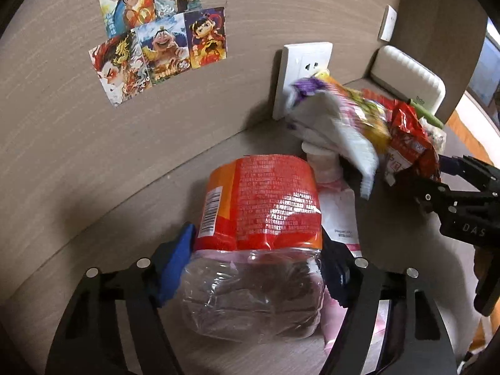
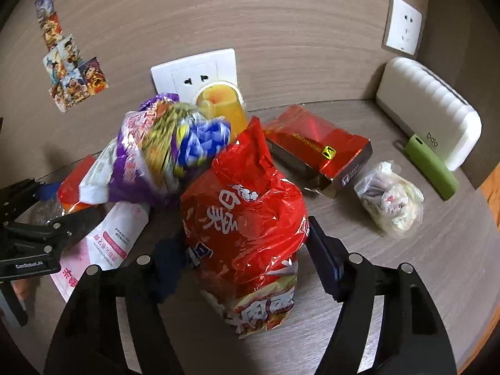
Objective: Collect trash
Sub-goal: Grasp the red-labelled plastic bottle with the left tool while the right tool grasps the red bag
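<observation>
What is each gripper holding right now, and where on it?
The left gripper clamps the plastic bottle across its clear body, below the label. The right gripper squeezes the red snack bag at mid-height.

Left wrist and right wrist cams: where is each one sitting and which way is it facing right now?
Left wrist: on the left gripper, looking down along its fingers at the desk and wall; jaws close on the plastic bottle; the right gripper shows at the right edge.
Right wrist: on the right gripper, angled down at the desk; jaws close on the red snack bag; the left gripper shows at the left edge.
Shared: bottle, red bag, wall socket, white device.
</observation>
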Action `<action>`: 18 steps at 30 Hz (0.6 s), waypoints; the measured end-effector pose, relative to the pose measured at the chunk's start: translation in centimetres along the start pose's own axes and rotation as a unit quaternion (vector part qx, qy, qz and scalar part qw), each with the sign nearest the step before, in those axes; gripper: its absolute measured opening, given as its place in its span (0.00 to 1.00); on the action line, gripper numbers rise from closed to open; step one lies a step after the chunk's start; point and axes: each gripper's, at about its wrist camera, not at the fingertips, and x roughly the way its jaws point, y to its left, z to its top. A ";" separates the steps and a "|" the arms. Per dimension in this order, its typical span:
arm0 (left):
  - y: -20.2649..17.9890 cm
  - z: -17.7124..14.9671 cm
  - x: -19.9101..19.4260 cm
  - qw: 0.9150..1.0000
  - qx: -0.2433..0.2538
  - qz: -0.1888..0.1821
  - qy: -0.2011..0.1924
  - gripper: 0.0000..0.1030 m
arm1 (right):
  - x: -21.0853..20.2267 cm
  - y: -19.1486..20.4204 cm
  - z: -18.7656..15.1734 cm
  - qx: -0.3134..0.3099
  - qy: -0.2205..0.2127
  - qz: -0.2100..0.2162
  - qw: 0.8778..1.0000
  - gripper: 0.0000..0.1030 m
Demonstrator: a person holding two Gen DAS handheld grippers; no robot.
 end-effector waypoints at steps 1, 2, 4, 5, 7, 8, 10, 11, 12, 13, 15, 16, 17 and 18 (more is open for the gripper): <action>0.0 0.0 0.0 1.000 -0.001 0.000 0.000 0.70 | -0.2 0.1 -0.1 -0.001 0.000 0.002 1.000 0.68; 0.0 -0.1 -0.1 1.000 -0.001 0.001 -0.001 0.70 | -0.6 0.1 -0.2 -0.002 -0.004 0.001 1.000 0.68; 0.1 -0.1 -0.6 1.000 0.001 0.006 -0.007 0.70 | -1.9 0.2 -0.3 -0.005 -0.014 -0.001 1.000 0.68; 0.1 -0.1 -0.9 1.000 0.001 0.007 -0.010 0.70 | -2.2 0.1 -0.2 -0.005 -0.017 -0.001 1.000 0.68; 0.1 -0.1 -1.9 1.000 0.001 0.011 -0.018 0.70 | -3.6 0.0 -0.4 -0.001 -0.026 -0.002 1.000 0.68; 0.2 0.1 -2.2 1.000 0.001 0.011 -0.019 0.70 | -4.2 -0.1 -0.4 0.000 -0.029 -0.003 1.000 0.68; 0.0 0.1 -3.5 1.000 0.005 0.011 -0.027 0.70 | -5.7 -0.3 -0.7 0.004 -0.038 -0.005 0.999 0.68; -0.2 0.0 -4.3 0.999 0.008 0.012 -0.033 0.70 | -6.6 -0.5 -0.9 0.007 -0.043 -0.006 0.999 0.68; -0.4 0.1 -5.1 0.999 0.011 0.011 -0.038 0.70 | -7.5 -0.6 -1.1 0.011 -0.049 -0.006 0.999 0.68; -0.8 0.0 -6.1 0.999 0.016 0.008 -0.046 0.70 | -8.1 -0.9 -1.2 0.016 -0.053 -0.006 0.998 0.68; -1.7 0.0 -7.7 0.998 0.025 0.002 -0.055 0.70 | -9.8 -1.6 -1.8 0.029 -0.063 -0.008 0.998 0.68; -2.6 -0.1 -8.7 0.998 0.034 -0.003 -0.061 0.70 | -10.4 -2.0 -2.1 0.035 -0.066 -0.009 0.997 0.68; -3.1 -0.1 -9.2 0.997 0.039 -0.005 -0.064 0.70 | -11.2 -2.5 -2.5 0.043 -0.071 -0.010 0.997 0.68; -4.1 -0.2 -10.0 0.996 0.049 -0.011 -0.068 0.70 | -12.1 -3.0 -2.9 0.052 -0.075 -0.011 0.996 0.68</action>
